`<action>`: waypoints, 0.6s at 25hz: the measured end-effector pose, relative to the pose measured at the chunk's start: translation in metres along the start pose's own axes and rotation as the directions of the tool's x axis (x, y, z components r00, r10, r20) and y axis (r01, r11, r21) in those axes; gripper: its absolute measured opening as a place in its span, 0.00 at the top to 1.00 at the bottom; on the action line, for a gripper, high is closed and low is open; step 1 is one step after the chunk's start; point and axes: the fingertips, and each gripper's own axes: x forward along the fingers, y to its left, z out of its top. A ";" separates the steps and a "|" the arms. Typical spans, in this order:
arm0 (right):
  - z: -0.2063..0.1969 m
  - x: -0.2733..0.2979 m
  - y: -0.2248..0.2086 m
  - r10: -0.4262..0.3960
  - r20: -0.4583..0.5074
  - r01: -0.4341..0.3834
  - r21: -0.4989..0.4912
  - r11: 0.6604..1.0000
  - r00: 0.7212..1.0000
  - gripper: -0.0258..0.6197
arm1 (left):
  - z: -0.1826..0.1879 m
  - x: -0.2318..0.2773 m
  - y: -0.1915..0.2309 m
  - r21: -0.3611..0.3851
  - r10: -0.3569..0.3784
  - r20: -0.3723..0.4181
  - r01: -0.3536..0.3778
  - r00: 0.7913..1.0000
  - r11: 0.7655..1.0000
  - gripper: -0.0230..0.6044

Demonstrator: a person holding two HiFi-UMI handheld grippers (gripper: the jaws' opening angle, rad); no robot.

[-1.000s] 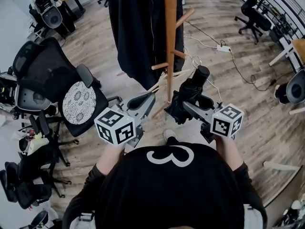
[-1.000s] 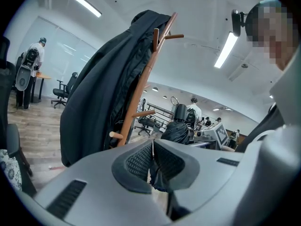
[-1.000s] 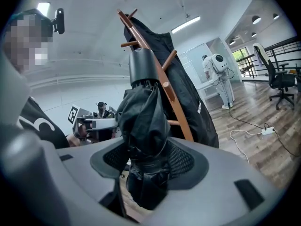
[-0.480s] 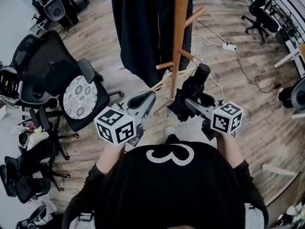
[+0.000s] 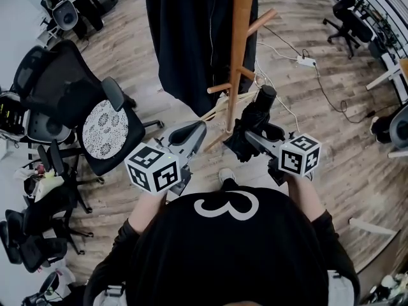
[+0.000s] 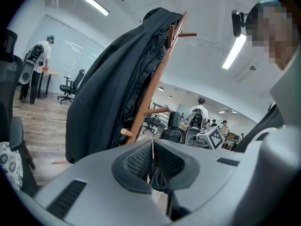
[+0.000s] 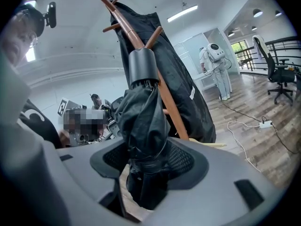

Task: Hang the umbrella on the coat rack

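A folded black umbrella (image 5: 254, 121) (image 7: 142, 126) stands upright between the jaws of my right gripper (image 5: 255, 134) (image 7: 148, 161), which is shut on it. Its round handle cap (image 5: 266, 95) (image 7: 142, 65) has a thin white loop (image 5: 262, 80) and sits just right of the wooden coat rack pole (image 5: 238, 43) (image 7: 155, 74) (image 6: 148, 95), close to a lower peg (image 5: 244, 73). A black coat (image 5: 185, 37) (image 6: 108, 98) hangs on the rack's left side. My left gripper (image 5: 186, 136) (image 6: 152, 161) is shut and empty, left of the pole.
A black office chair with a patterned cushion (image 5: 105, 132) stands at left, with more chairs (image 5: 38, 234) beside it. A white power strip and cable (image 5: 306, 61) lie on the wood floor at right. Rack feet (image 5: 217, 110) spread near my grippers. People stand in the background.
The umbrella and right gripper have shifted slightly left toward the rack pole. The left gripper has barely moved.
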 end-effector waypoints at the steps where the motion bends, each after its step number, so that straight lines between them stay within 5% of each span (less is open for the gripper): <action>1: -0.001 0.001 -0.001 -0.001 -0.005 0.001 0.002 1.000 1.000 0.57 | 0.000 0.000 0.001 -0.003 0.001 0.001 -0.001 1.000 1.000 0.93; 15: -0.009 0.028 -0.016 0.019 -0.058 -0.018 0.030 0.999 0.998 0.57 | -0.010 0.004 0.018 -0.027 0.038 -0.016 -0.038 0.999 0.999 0.93</action>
